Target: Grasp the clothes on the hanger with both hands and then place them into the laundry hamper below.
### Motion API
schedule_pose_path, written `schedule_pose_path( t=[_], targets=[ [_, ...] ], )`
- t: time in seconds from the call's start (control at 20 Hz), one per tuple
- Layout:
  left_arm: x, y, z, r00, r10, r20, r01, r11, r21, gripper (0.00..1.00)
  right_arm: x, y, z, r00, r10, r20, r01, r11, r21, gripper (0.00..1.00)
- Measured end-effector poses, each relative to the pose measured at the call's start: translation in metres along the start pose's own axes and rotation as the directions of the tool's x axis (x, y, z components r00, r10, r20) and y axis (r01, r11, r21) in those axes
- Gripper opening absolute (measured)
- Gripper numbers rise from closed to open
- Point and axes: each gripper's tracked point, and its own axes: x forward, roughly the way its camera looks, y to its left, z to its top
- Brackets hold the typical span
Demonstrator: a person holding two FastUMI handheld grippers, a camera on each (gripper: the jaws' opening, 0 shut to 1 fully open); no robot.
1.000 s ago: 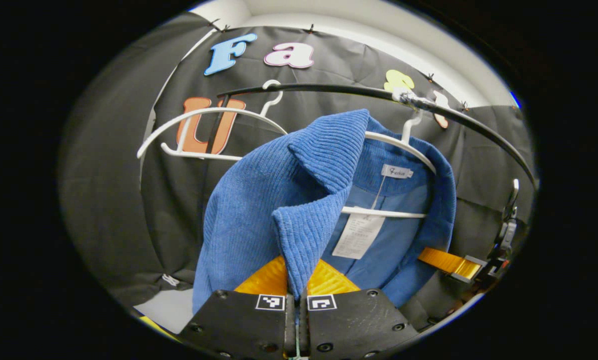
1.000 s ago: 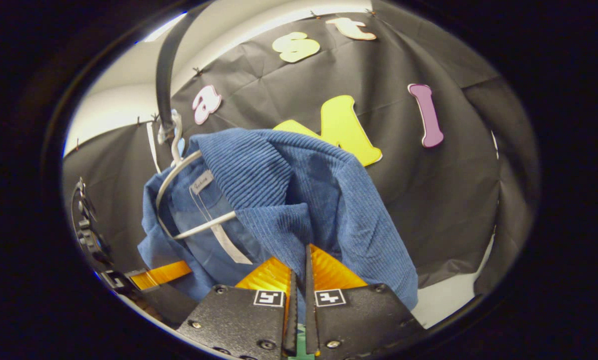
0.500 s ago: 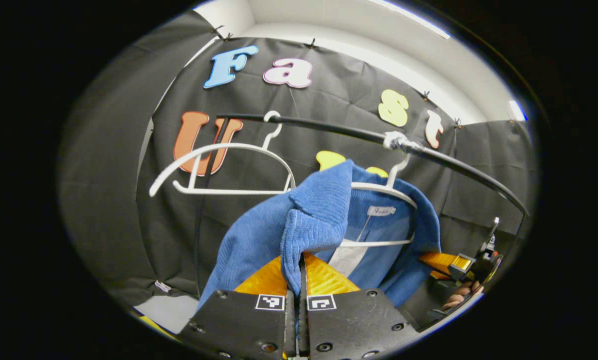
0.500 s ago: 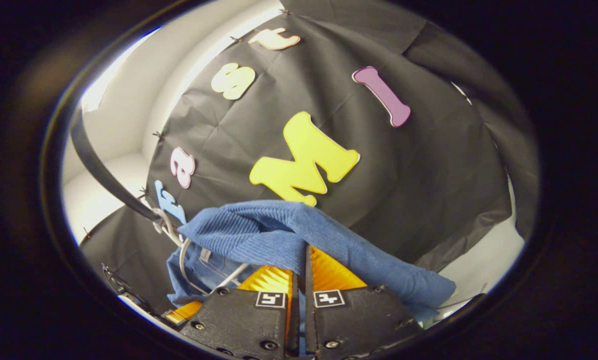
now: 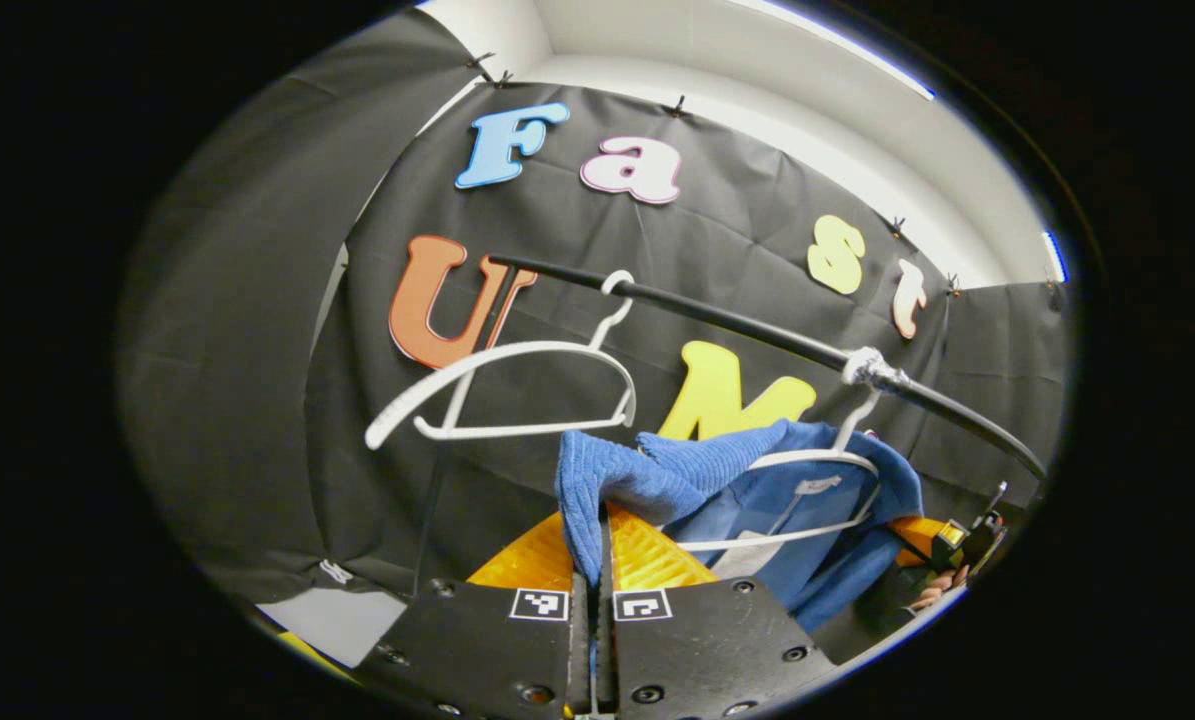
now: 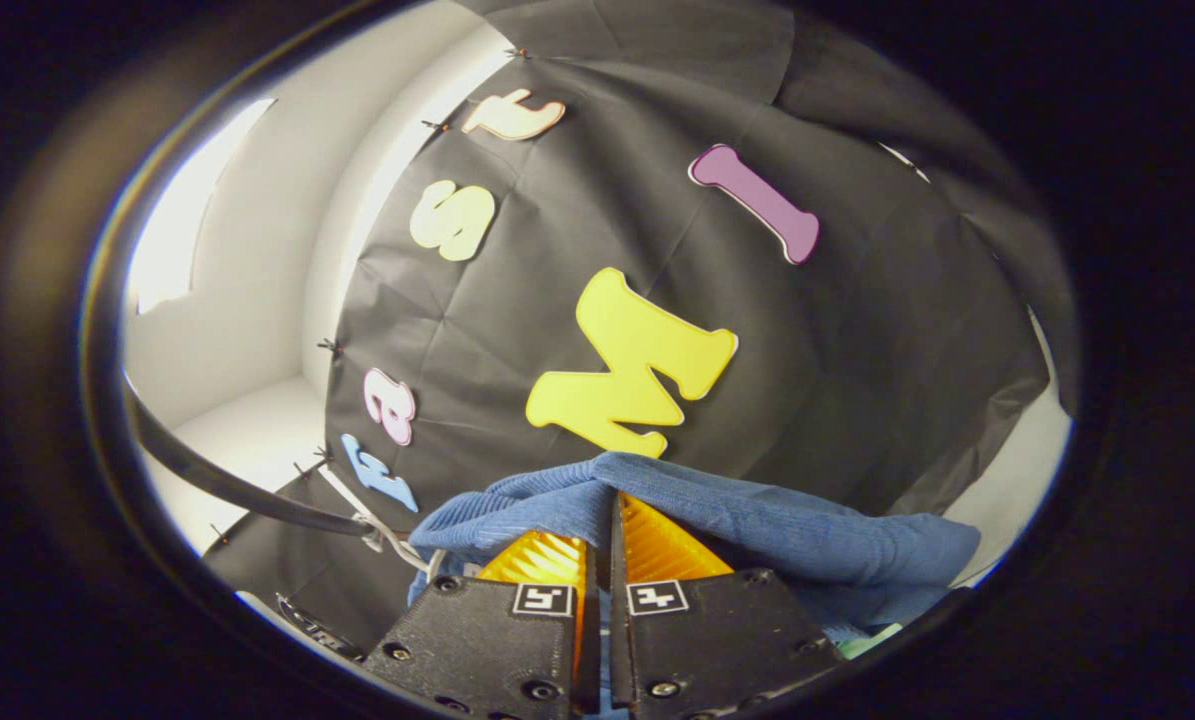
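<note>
while each hand-held gripper (image 5: 597,560) (image 6: 605,560) pinches it, the blue jacket (image 5: 757,490) drapes ahead.

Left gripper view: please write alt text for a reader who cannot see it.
The left gripper is shut on a fold of the blue garment, which is partly draped on a white hanger on a black rail. An empty white hanger hangs beside it, and the right gripper grips the garment's far side.

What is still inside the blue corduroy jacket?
A white hanger sits inside the blue corduroy jacket, hooked on the black rail. Its right shoulder end is covered by fabric.
</note>
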Motion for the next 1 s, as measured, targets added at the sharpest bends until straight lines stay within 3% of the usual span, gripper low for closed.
schedule_pose_path(
  t=[0.2, 0.3, 0.5, 0.8, 1.0],
  targets=[
    [0.008, 0.01, 0.018, 1.0, 0.003, 0.012, -0.003, 1.0, -0.01, 0.02, 0.012, 0.014, 0.017, 0.999, 0.032, 0.025, -0.033, 0.999, 0.034, 0.07],
    [0.007, 0.013, 0.023, 1.0, 0.008, 0.014, -0.009, 1.0, 0.019, 0.02, 0.013, 0.02, 0.02, 0.999, 0.042, 0.022, -0.042, 0.999, -0.004, 0.06],
    [0.017, 0.01, 0.029, 0.999, -0.038, 0.011, 0.038, 0.999, -0.001, 0.02, 0.016, 0.039, 0.043, 0.993, 0.104, 0.046, -0.104, 0.995, -0.004, 0.06],
    [0.03, 0.014, 0.04, 0.998, -0.061, -0.002, 0.061, 0.998, 0.021, 0.02, 0.04, 0.034, 0.054, 0.996, 0.083, 0.012, -0.082, 0.995, -0.049, 0.06],
    [0.041, 0.007, 0.057, 0.997, -0.073, 0.018, 0.071, 0.993, 0.1, 0.02, 0.058, 0.045, 0.068, 0.996, 0.089, 0.006, -0.088, 0.99, -0.11, 0.06]
  ],
)
